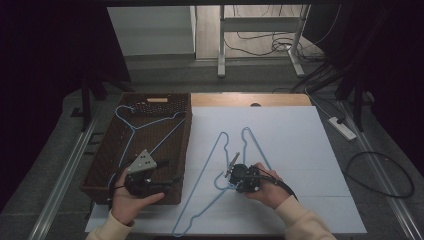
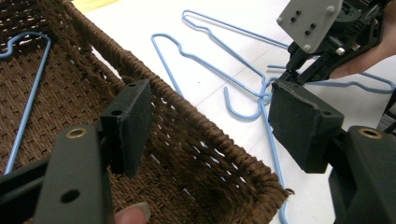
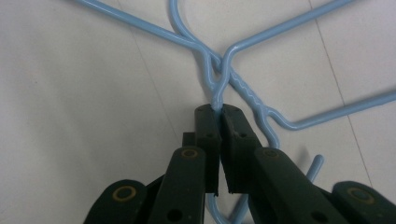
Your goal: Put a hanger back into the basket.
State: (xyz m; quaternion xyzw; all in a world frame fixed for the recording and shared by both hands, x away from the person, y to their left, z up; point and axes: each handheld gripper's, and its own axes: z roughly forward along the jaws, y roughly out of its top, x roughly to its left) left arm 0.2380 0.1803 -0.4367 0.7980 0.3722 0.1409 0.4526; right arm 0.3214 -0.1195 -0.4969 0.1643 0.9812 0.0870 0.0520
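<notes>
While I hold the right gripper (image 3: 219,109) low over the white counter (image 1: 300,150), its fingers (image 3: 208,135) are pressed together on the neck of a blue wire hanger (image 3: 219,88), just below the twist where its two shoulder wires meet. The wire comes out from between the tips and runs away from me, and the hook curls back beneath the fingers. A second blue hanger (image 3: 254,100) lies tangled against the first, its twisted neck crossing just to the right of my grip and touching the held wire. From the high view, both hangers (image 1: 222,165) lie spread flat on the counter beside the brown wicker basket (image 1: 112,145), with the right gripper (image 1: 231,169) at their crossed necks. My left gripper (image 2: 210,121) hangs over the near corner of the basket with its fingers (image 2: 128,123) wide apart and nothing between them. A third hanger (image 1: 145,127) lies inside the basket.
</notes>
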